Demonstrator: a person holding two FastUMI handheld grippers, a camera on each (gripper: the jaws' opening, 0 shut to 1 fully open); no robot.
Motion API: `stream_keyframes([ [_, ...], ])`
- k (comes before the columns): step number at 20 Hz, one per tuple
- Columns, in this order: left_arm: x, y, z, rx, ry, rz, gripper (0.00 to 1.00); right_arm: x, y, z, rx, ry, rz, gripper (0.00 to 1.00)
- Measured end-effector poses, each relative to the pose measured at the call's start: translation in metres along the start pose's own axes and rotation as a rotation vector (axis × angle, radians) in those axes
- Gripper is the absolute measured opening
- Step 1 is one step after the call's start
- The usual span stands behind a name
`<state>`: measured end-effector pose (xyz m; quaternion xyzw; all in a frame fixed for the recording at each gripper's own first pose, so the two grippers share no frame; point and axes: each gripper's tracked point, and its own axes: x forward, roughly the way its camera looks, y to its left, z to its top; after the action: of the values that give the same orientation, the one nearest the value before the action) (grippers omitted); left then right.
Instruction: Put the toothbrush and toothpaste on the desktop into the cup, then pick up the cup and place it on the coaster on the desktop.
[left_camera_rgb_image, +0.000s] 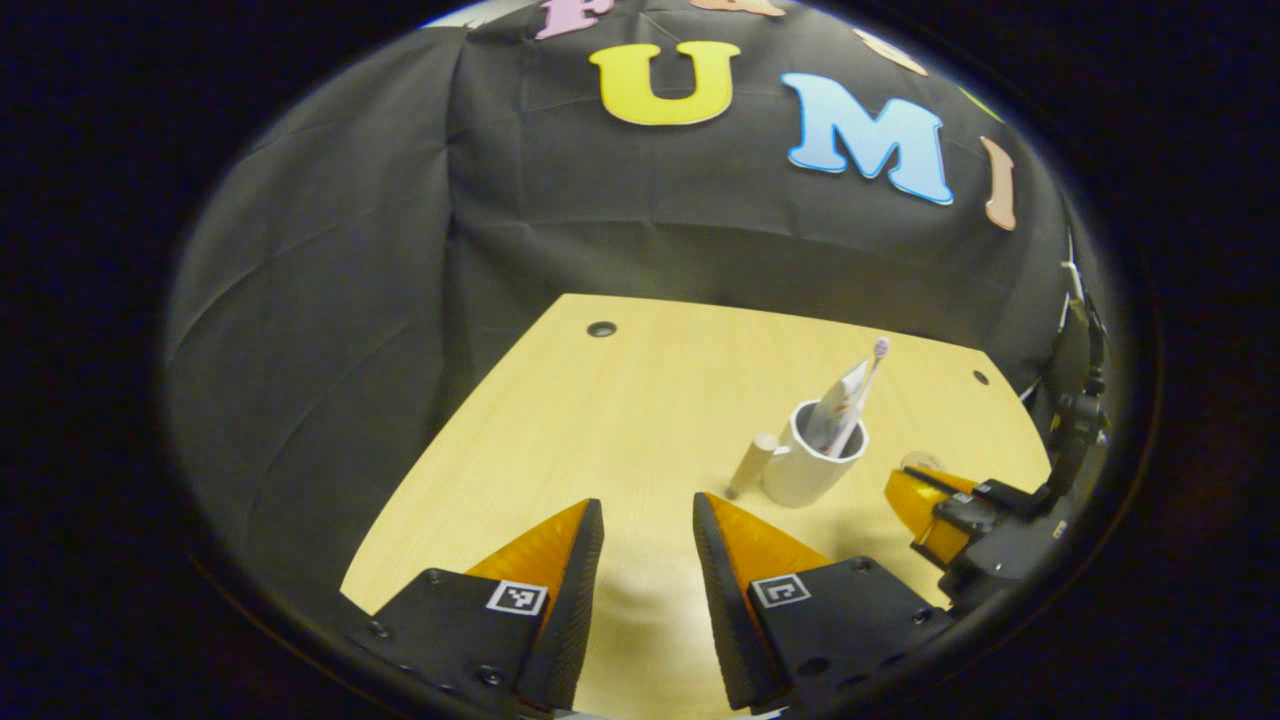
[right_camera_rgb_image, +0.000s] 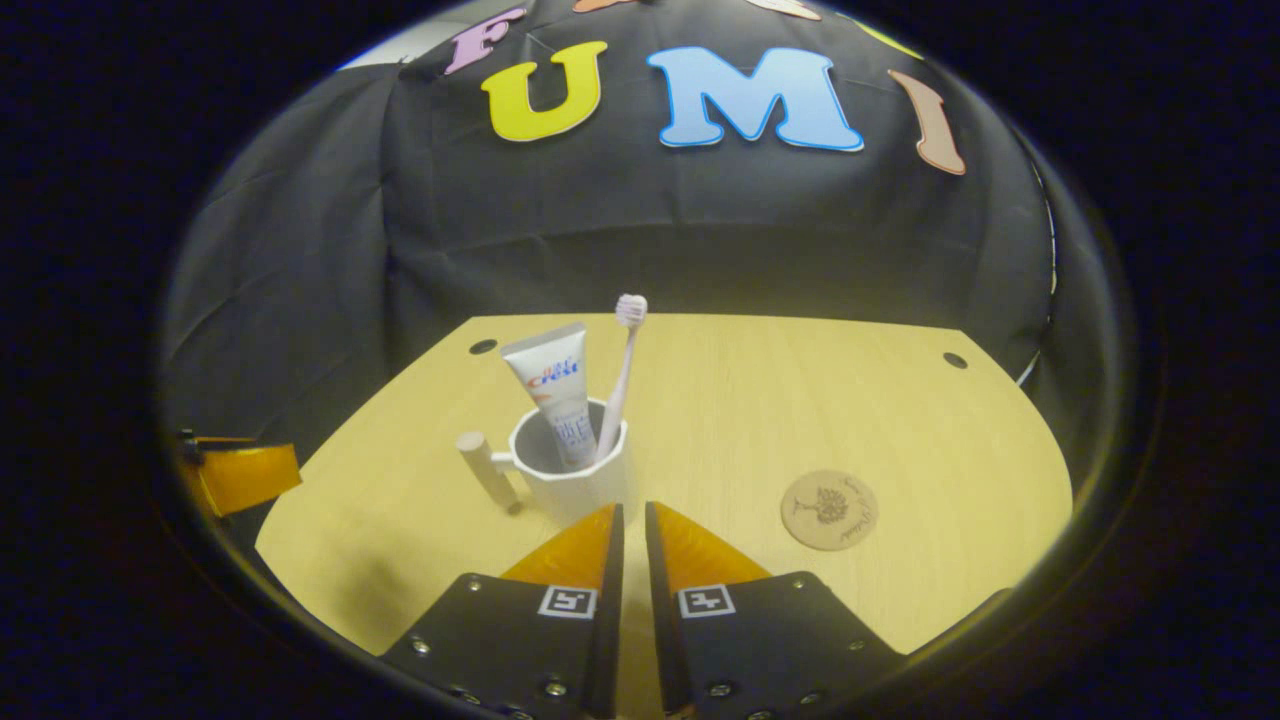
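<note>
A white cup (right_camera_rgb_image: 575, 485) with a wooden peg handle (right_camera_rgb_image: 487, 470) stands on the wooden desktop (right_camera_rgb_image: 760, 400). A toothpaste tube (right_camera_rgb_image: 553, 385) and a pink toothbrush (right_camera_rgb_image: 622, 370) stand upright inside it. In the right gripper view my right gripper (right_camera_rgb_image: 630, 512) is shut with nothing between its fingers, its tips just short of the cup's near wall. A round wooden coaster (right_camera_rgb_image: 829, 510) lies bare to the right of the cup. In the left gripper view the cup (left_camera_rgb_image: 805, 470) sits ahead and right of my left gripper (left_camera_rgb_image: 648, 512), which is open and holds nothing. The right gripper (left_camera_rgb_image: 905, 497) is beside the cup.
Small dark holes (right_camera_rgb_image: 955, 360) mark the desktop's far corners. The left gripper's orange finger (right_camera_rgb_image: 245, 475) shows at the desktop's left edge. The black cloth wall closes the back and sides. Bare desktop (left_camera_rgb_image: 600, 420) lies left of the cup.
</note>
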<state>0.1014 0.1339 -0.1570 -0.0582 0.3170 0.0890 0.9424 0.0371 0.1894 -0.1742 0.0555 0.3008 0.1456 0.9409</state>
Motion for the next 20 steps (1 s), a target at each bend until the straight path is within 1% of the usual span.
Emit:
stream_keyframes([
  [5, 0.026, -0.039, 0.013, 0.183, 0.053, -0.169, 0.6, -0.018, -0.017, -0.008, 0.034, 0.036, -0.008, 0.15],
  [8, 0.046, -0.056, 0.005, 0.329, 0.132, -0.279, 0.6, -0.031, -0.029, -0.013, 0.081, 0.066, -0.015, 0.15],
  [9, 0.054, -0.063, 0.001, 0.379, 0.167, -0.316, 0.57, -0.037, -0.033, -0.016, 0.094, 0.075, -0.019, 0.15],
  [10, 0.059, -0.067, -0.005, 0.428, 0.207, -0.349, 0.6, -0.041, -0.039, -0.019, 0.103, 0.086, -0.025, 0.15],
  [11, 0.063, -0.07, -0.008, 0.474, 0.241, -0.377, 0.6, -0.046, -0.044, -0.023, 0.111, 0.096, -0.035, 0.15],
  [12, 0.068, -0.074, -0.01, 0.525, 0.266, -0.402, 0.6, -0.049, -0.05, -0.027, 0.121, 0.105, -0.045, 0.17],
  [13, 0.075, -0.076, -0.01, 0.58, 0.289, -0.42, 0.57, -0.052, -0.055, -0.032, 0.134, 0.116, -0.056, 0.15],
  [14, 0.079, -0.075, -0.012, 0.636, 0.314, -0.44, 0.6, -0.055, -0.06, -0.037, 0.146, 0.13, -0.064, 0.15],
  [16, 0.086, -0.08, -0.015, 0.743, 0.372, -0.485, 0.6, -0.061, -0.066, -0.045, 0.166, 0.152, -0.078, 0.15],
  [18, 0.098, -0.08, -0.019, 0.835, 0.423, -0.509, 0.6, -0.067, -0.071, -0.052, 0.178, 0.167, -0.089, 0.15],
  [19, 0.101, -0.079, -0.016, 0.879, 0.449, -0.504, 0.6, -0.068, -0.073, -0.055, 0.182, 0.173, -0.091, 0.15],
  [20, 0.107, -0.079, -0.01, 0.927, 0.443, -0.499, 0.6, -0.071, -0.075, -0.059, 0.185, 0.182, -0.095, 0.15],
])
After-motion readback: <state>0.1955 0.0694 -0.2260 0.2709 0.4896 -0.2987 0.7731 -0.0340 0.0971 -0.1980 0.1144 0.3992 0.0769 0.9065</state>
